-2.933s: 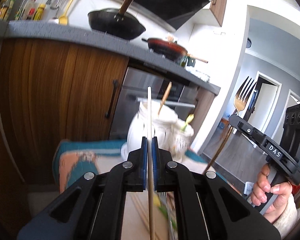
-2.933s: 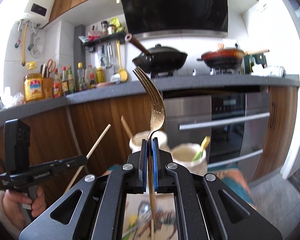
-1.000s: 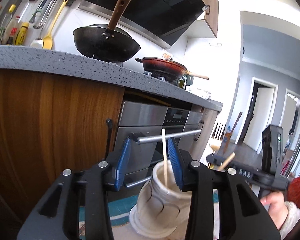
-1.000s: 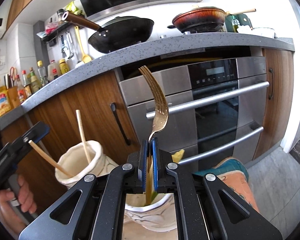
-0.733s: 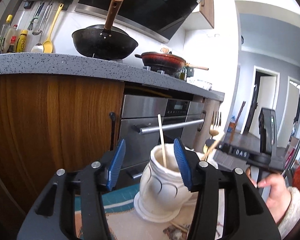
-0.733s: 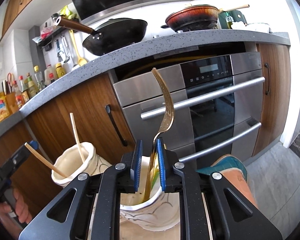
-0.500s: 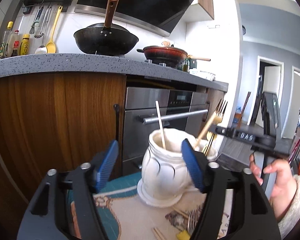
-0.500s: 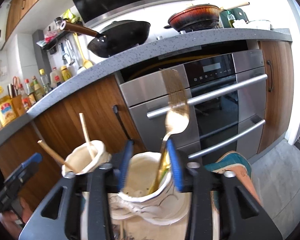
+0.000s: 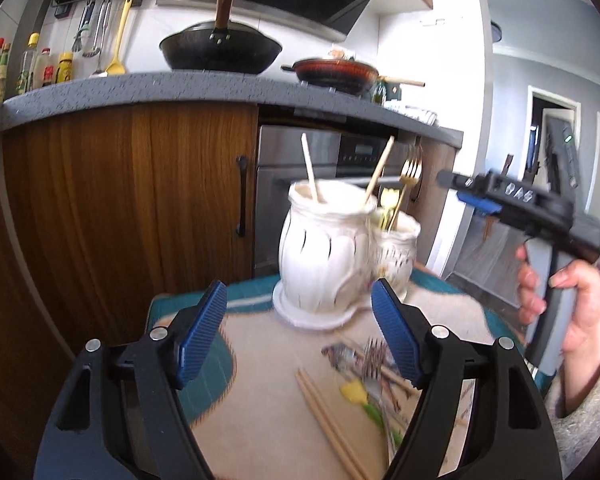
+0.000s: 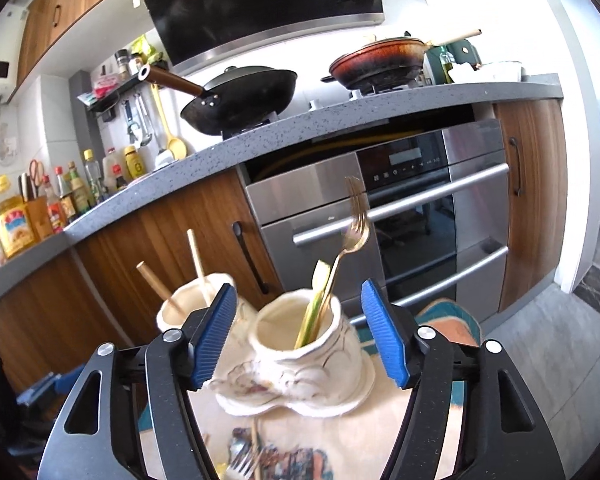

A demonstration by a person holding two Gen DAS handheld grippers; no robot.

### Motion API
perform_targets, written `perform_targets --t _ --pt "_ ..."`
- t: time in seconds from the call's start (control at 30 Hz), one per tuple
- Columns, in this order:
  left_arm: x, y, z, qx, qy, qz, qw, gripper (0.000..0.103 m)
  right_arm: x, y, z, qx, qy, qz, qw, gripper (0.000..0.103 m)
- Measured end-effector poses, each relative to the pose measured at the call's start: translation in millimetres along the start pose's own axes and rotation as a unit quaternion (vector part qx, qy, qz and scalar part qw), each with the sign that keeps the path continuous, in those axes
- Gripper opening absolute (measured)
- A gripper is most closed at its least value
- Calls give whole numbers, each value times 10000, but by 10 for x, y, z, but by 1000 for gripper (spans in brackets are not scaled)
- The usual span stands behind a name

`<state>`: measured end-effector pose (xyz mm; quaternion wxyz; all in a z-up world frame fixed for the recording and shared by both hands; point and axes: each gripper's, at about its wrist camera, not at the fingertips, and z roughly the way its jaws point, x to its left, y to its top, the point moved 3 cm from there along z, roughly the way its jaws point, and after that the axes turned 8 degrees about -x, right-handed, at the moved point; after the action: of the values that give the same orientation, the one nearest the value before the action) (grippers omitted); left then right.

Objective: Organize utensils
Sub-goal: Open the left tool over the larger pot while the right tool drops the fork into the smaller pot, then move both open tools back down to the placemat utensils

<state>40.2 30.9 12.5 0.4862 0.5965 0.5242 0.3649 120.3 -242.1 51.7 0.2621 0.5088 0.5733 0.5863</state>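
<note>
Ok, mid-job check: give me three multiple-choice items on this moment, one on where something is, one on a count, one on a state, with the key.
1. Where is the gold fork?
A. Standing in the right-hand white jar
B. Lying on the mat
C. Clamped in the right gripper

2. How many chopsticks stand in the other white jar?
A. None
B. Two
C. Four

3. What is between the left gripper fingers?
A. A chopstick
B. A spoon
C. Nothing

Key: 1 A, the fork's handle drops into the jar while the right gripper's jaws are opening, clear of it. 2 B, two sticks rise from its mouth. 3 C, its jaws are opening with nothing between them.
</note>
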Motion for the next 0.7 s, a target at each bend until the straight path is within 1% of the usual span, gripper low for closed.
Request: perform_targets --t 0.13,0.2,0.27,0.4,0.43,0.5,0.7 --pt "-10 -154 3 262 115 34 9996 74 110 -147 -128 94 15 -157 9998 71" --pt "2 -250 28 458 188 -8 9988 75 141 -227 -183 161 21 -202 9997 75" --pt "11 -328 48 625 239 -42 9978 75 156 -307 -222 254 34 -236 9994 78" --pt "18 -452 61 856 309 -45 9958 76 132 -485 -299 440 -27 -260 9987 84" --pt "22 -476 61 902 329 -47 9954 76 122 -523 -315 489 -48 -267 9984 84" --pt "34 -518 65 1012 360 -70 9942 80 88 -613 -353 604 -114 -295 9977 84" --pt "60 -625 90 1328 493 -65 9899 81 20 -874 -386 1023 -212 -333 9940 87"
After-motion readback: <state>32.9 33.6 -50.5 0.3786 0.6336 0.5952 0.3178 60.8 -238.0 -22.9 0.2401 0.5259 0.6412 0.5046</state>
